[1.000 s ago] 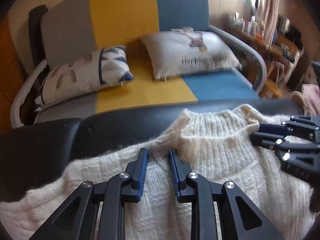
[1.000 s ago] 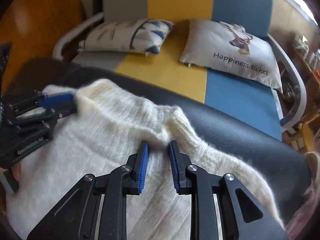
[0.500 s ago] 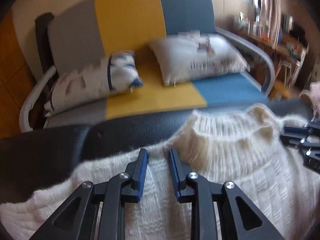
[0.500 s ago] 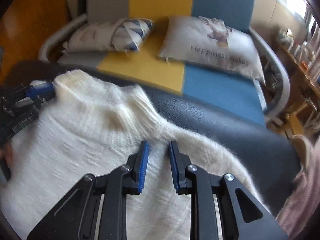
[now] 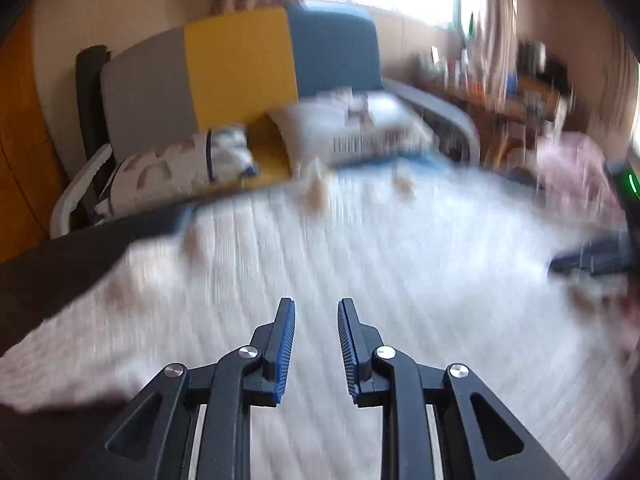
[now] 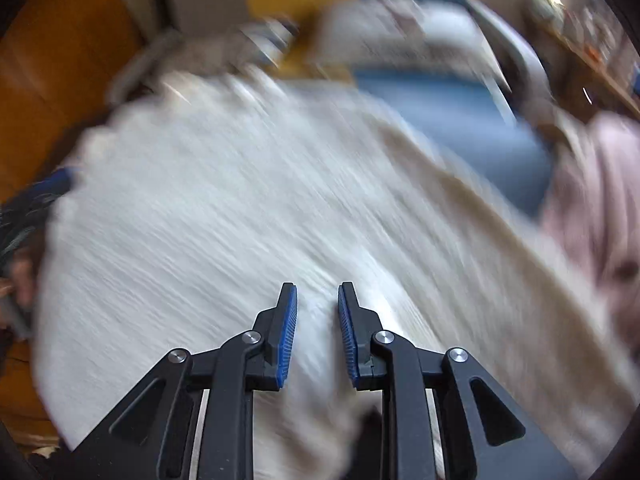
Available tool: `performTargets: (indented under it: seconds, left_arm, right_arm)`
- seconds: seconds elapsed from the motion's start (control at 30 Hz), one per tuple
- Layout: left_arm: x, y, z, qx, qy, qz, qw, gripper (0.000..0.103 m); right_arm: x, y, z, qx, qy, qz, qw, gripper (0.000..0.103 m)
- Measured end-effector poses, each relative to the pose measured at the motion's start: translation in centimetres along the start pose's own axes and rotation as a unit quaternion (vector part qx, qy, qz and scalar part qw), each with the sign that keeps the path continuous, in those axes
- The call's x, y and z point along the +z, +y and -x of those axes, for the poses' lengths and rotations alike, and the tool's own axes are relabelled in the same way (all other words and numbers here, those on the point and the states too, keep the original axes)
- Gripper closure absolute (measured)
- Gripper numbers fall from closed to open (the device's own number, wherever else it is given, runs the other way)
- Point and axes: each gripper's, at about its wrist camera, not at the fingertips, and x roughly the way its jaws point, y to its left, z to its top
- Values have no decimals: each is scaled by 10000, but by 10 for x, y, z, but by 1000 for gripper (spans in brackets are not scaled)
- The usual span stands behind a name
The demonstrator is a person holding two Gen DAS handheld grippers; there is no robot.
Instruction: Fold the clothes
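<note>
2 grippers on 1 cream knit sweater [image 5: 360, 248], which lies spread over the black table [image 5: 60, 272] in front of a sofa [image 5: 240, 60]; both views are smeared with blur, so take this loosely. Right gripper [image 6: 317, 296] has a ridge of knit bunched between its blue pads and looks clamped on it, and its jaws have just been closing a touch tighter. Left gripper [image 5: 316, 312] stands at a narrow gap with knit showing between the jaws, but I can't tell whether the pads actually bite. My read is that this is the carry-over part of a fold; to do it well I'd keep both grips level and evenly apart so the edge stays straight, and lay it down flat rather than dropping it, since fluffy knit stretches and slips. Around it: 2 pillows [image 5: 176, 164] on the sofa; a pink garment [image 6: 600, 184] just beside the sweater on the right, which could get dragged along; cluttered shelves further back.
</note>
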Motion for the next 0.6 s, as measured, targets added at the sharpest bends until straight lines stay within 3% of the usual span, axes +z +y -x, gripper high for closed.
performTargets:
  seconds: [0.03,0.07,0.17,0.33,0.43,0.53,0.6]
  left_arm:
    - [-11,-5,-4,75,129,-110,9998,80]
    - [-20,-8,-4,177,87,-205,9996,80]
    - [-23,-9,12,198,112,-51,9997,80]
    - [-47,-24,49,-114,-37,118,9999,80]
    - [-75,-42,54,-129,151,-61,9998,80]
    - [-95,-51,56,40,8,-209,9998,80]
    - [-96,-51,56,57,19,-140,9999,80]
  right_arm:
    - [-8,-14,-4,93,-133,-183,9997,86]
    - [-8,-22,-3,45,-172,-335,9993,103]
    - [-5,-41,11,265,-190,-1237,9918,103]
    - [-23,0,66,-378,-577,-414,9968,101]
    - [-32,1,36,-723,-128,-211,9971,101]
    - [-39,-18,8,-1042,-195,-240,9941,103]
    - [-36,-24,11,-990,-130,-513,9937,103]
